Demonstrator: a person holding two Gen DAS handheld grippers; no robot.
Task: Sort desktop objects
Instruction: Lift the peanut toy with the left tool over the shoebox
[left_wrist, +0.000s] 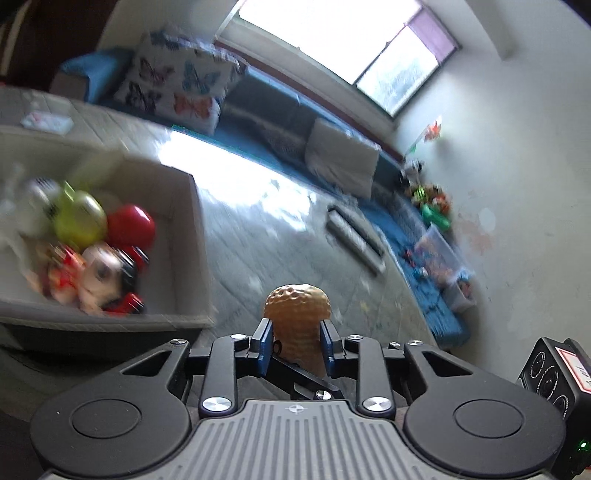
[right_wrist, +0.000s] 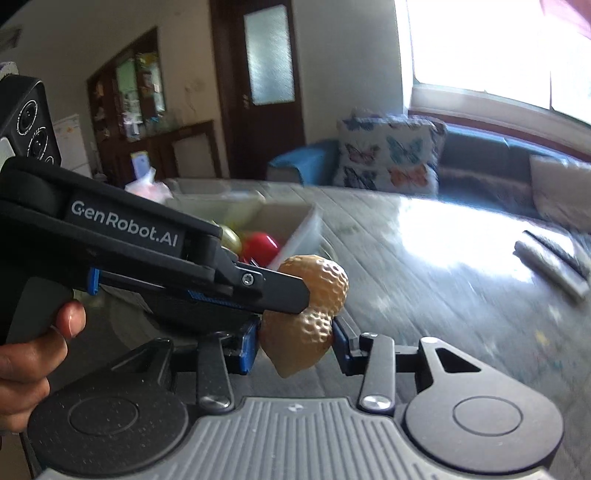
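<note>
**A:** What have you got?

**B:** One peanut, tan and dimpled, and both my tools are on it. My right tool is clenched on the lower lobe, blue pads pressing either side. My left tool grips the waist between the lobes; in the right view its finger lies across the nut from the left. The nut hangs in the air above the desk, touching nothing but my pads.

**A:** Where should it go?

**B:** I judge the bin at the desk's left side. It already holds a red ball, a yellow-green one and some small toys I can't make out through the blur.

**A:** Two tools on one nut is awkward.

**B:** It is. The thing to do well here is the handover: one tool must let go cleanly while the other stays tight. The left is nearer the bin, so I'd release the right first, draw it straight back off the lobe without dragging, then carry left.

**A:** Risks?

**B:** The shell looks hard and rounded, so a grip on the narrow waist may let it pivot. I'd move steadily, clear the bin's near wall, lower in among the toys, and only then open.
</note>
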